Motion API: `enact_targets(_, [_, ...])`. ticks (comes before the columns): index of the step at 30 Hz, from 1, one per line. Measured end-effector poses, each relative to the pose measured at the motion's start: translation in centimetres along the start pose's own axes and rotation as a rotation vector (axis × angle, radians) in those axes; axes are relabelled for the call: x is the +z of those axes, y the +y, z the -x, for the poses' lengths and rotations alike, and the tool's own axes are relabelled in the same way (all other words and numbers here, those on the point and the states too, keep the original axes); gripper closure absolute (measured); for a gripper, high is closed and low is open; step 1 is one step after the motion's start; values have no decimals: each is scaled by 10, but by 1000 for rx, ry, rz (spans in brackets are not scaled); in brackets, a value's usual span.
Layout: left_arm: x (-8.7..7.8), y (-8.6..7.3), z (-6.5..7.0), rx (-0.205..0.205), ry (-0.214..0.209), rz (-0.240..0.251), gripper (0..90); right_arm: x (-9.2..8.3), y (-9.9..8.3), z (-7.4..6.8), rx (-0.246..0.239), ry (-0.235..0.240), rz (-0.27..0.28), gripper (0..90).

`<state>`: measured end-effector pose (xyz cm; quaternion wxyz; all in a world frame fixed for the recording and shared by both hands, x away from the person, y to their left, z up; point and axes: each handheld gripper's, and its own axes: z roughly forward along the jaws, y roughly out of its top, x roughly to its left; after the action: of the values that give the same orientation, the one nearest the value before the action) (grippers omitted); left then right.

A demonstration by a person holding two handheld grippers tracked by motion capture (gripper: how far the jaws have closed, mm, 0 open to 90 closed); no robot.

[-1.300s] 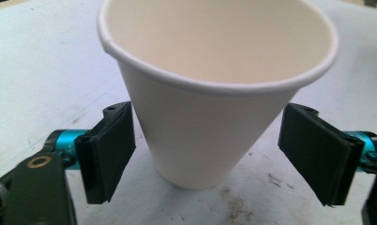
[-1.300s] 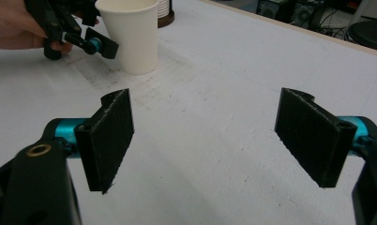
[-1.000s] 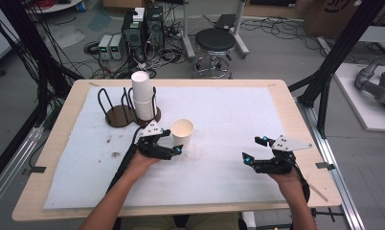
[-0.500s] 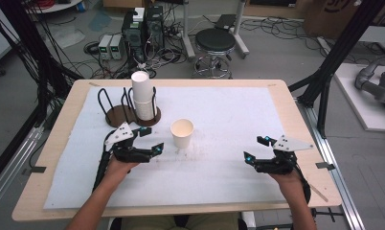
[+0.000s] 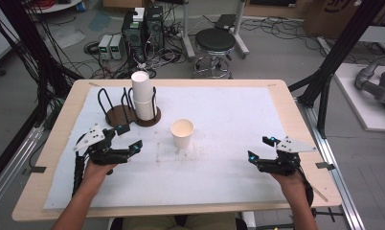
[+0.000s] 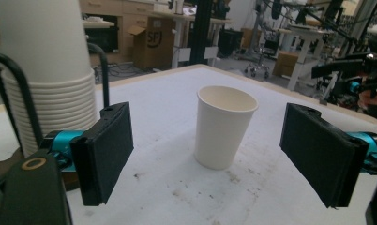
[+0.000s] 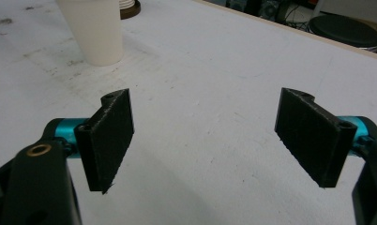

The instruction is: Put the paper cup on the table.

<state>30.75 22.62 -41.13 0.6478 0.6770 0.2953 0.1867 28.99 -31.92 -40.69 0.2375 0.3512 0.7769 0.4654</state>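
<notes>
A single white paper cup [image 5: 182,132] stands upright and alone near the middle of the white mat [image 5: 229,110]. My left gripper [image 5: 131,136] hovers to the cup's left, well apart from it, open with nothing between its jaws. In the left gripper view the cup [image 6: 224,126] stands beyond the two black pads [image 6: 107,150]. A tall stack of white cups [image 5: 142,98] sits in a black wire holder [image 5: 115,115] at the back left. My right gripper [image 5: 259,148] rests open and empty over the mat at the front right, and its pads [image 7: 107,136] frame bare mat.
The wire holder's second, empty ring stands beside the stack, just behind my left gripper. The wooden table edge [image 5: 296,120] borders the mat. A stool, electronics and cables lie on the floor beyond the table.
My left gripper has drawn away to the left from beside the single cup, which stays standing in place. The right gripper has not moved.
</notes>
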Motion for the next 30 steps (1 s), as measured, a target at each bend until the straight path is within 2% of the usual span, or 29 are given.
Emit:
enact_targets(4, [-8, -2, -4, -15, 17, 12, 175, -1, 0, -1, 4, 2, -1, 203])
enact_targets(10, [-15, -4, -5, -22, 20, 22, 176, 0, 1, -4, 4, -2, -3, 204])
enact_targets(30, [-16, -7, -1, 1, 25, 6, 178, 1, 3, -8, 0, 6, 6, 204])
